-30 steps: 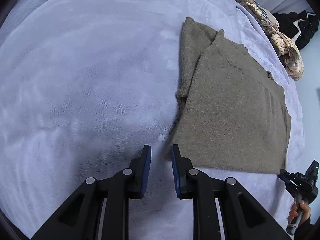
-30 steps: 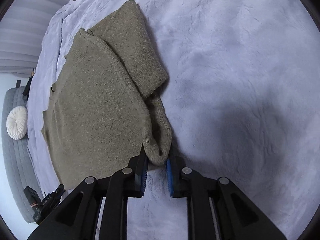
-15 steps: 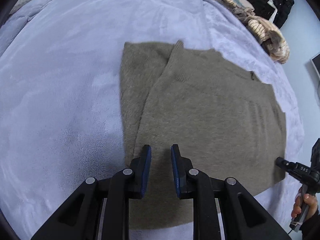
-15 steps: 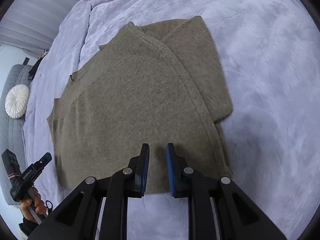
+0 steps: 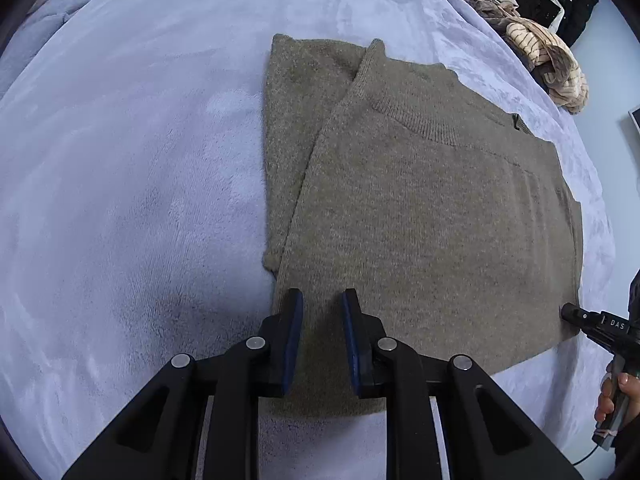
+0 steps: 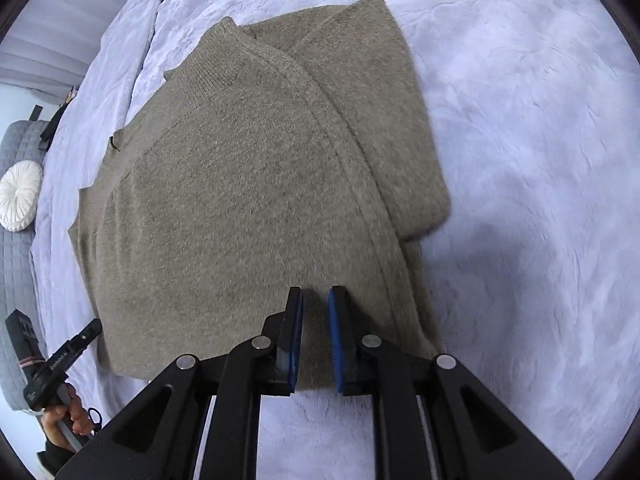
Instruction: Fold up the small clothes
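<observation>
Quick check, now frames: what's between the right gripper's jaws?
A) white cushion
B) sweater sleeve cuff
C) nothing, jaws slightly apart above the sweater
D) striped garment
C: the right gripper shows a narrow empty gap between its blue pads, hanging over the flat sweater.

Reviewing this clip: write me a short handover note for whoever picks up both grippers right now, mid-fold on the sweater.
Left gripper: jaws slightly apart, empty, over the near hem of the sweater by its left edge.
Right gripper: jaws have just been closing, nothing between them, over the near hem toward the right edge.
Sweater: lies flat on the blanket, collar away from the grippers. In the right wrist view one sleeve is folded down along the right side.
Done: at least that sleeve fold.
Left: the other sleeve cannot be made out, so check it; then probably fold the body and smooth it.
Other clothes sit piled at the far bed edge.
</observation>
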The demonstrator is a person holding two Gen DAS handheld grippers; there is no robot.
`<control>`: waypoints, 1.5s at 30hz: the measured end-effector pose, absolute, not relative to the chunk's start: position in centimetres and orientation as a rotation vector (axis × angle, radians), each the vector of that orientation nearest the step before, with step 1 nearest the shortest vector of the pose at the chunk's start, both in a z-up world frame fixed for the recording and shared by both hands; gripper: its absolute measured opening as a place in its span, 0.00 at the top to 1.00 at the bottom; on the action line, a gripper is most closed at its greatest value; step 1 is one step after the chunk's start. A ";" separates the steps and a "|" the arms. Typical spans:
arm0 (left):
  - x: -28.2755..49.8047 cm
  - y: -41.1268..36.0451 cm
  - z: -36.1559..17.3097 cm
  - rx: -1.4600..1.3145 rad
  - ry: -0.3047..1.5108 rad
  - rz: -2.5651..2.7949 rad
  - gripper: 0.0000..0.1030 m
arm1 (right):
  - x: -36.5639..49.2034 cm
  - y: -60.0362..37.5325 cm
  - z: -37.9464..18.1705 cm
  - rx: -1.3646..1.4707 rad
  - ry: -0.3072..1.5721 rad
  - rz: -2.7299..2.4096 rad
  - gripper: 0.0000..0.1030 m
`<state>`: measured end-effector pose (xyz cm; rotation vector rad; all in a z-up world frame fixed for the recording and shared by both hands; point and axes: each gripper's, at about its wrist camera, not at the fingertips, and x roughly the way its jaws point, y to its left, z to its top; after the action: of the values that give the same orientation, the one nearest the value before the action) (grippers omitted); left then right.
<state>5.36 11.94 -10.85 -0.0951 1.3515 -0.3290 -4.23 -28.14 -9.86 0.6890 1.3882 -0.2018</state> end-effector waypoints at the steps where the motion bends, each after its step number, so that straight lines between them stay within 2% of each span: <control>1: 5.1 12.1 -10.8 -0.100 1.355 -0.327 0.79 | -4.5 -27.9 -9.6 0.689 1.391 -0.203 0.86; 17: 2.2 14.5 -8.5 -0.088 1.374 -0.339 0.79 | -8.7 -22.4 -7.9 0.753 1.428 -0.195 0.86; 21: 1.4 14.9 -8.3 -0.067 1.386 -0.344 0.79 | -8.8 -20.6 -7.6 0.764 1.436 -0.183 0.83; 23: 1.1 15.1 -8.2 -0.060 1.386 -0.350 0.79 | -9.0 -19.7 -7.4 0.769 1.438 -0.171 0.79; 27: 0.2 15.1 -7.8 -0.026 1.395 -0.371 0.79 | -9.1 -17.7 -7.0 0.760 1.457 -0.131 0.61; 31: -0.4 15.0 -7.5 0.000 1.392 -0.386 0.78 | -8.9 -15.6 -6.9 0.758 1.482 -0.088 0.59; 32: -0.5 14.9 -7.4 0.009 1.391 -0.385 0.76 | -8.8 -15.2 -6.9 0.759 1.487 -0.079 0.56; 33: -0.5 14.9 -7.4 0.019 1.389 -0.381 0.49 | -8.8 -14.7 -6.9 0.758 1.491 -0.069 0.55; 34: -0.6 15.0 -7.3 0.026 1.382 -0.372 0.18 | -8.8 -14.2 -6.9 0.757 1.496 -0.056 0.54; 35: -0.7 15.1 -7.1 0.028 1.368 -0.367 0.12 | -8.7 -13.7 -7.0 0.753 1.502 -0.044 0.53; 42: -0.5 15.8 -6.9 0.029 1.354 -0.342 0.10 | -8.1 -11.4 -7.0 0.731 1.528 0.003 0.44; 44: -0.3 16.0 -7.1 0.018 1.362 -0.333 0.01 | -8.0 -11.1 -7.0 0.738 1.532 0.012 0.38; 45: -0.2 16.1 -7.2 0.012 1.364 -0.331 0.00 | -8.0 -11.0 -7.1 0.744 1.534 0.016 0.35</control>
<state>-0.25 16.06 -7.19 0.0119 1.3635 -0.3311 -7.99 -10.98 -7.06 0.7436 1.5341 0.0156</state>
